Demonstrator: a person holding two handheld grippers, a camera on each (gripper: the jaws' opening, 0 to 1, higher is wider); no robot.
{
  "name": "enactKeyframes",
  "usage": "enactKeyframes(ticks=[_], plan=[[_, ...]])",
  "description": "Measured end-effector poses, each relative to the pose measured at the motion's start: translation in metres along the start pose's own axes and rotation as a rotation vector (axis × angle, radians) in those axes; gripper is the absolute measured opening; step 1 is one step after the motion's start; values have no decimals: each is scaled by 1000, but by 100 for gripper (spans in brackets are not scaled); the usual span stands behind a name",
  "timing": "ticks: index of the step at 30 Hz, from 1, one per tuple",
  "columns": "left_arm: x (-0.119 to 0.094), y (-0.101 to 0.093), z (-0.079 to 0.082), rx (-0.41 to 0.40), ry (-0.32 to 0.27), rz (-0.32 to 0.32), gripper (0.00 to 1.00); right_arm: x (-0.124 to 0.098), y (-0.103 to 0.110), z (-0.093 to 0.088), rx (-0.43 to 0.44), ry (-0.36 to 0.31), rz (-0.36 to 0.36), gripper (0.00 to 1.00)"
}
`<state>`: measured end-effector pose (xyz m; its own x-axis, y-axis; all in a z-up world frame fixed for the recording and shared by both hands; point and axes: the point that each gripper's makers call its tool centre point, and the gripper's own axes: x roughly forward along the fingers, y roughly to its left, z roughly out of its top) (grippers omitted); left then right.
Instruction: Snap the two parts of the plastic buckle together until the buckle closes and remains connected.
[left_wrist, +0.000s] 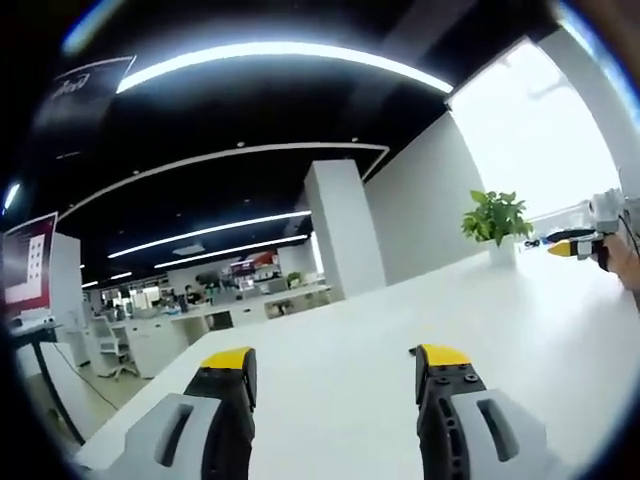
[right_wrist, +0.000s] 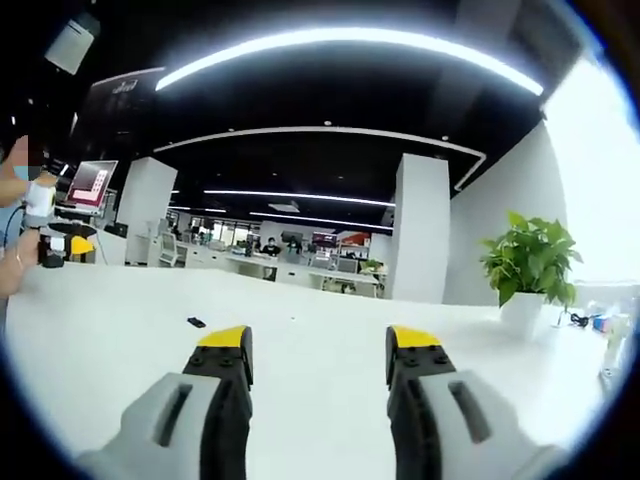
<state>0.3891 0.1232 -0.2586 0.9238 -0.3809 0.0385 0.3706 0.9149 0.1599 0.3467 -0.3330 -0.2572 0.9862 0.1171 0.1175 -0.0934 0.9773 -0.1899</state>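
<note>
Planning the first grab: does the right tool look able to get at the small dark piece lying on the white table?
Probably yes: the right tool is open, and bare table lies between it and the dark piece.

A big white tabletop (right_wrist: 320, 330) fills the lower half of both views. A green plant (right_wrist: 530, 262) in a white pot stands at the right of the right gripper view. A white pillar (right_wrist: 418, 228) rises in the middle. Desks (left_wrist: 170, 330) and a chair (left_wrist: 112, 352) sit at the left of the left gripper view.
</note>
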Motion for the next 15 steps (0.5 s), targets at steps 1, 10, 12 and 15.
enactKeyframes(ticks=[1, 10, 12, 15], plan=[[0, 0, 0, -1, -2, -2, 66, 0, 0, -1, 0, 3, 0, 54], [-1, -6, 0, -1, -3, -18, 66, 1, 1, -3, 0, 15, 4, 54], [-1, -6, -1, -3, -1, -17, 66, 1, 1, -4, 2, 16, 6, 54], [-1, -5, -2, -9, 3, -15, 66, 1, 0, -3, 3, 15, 7, 54]])
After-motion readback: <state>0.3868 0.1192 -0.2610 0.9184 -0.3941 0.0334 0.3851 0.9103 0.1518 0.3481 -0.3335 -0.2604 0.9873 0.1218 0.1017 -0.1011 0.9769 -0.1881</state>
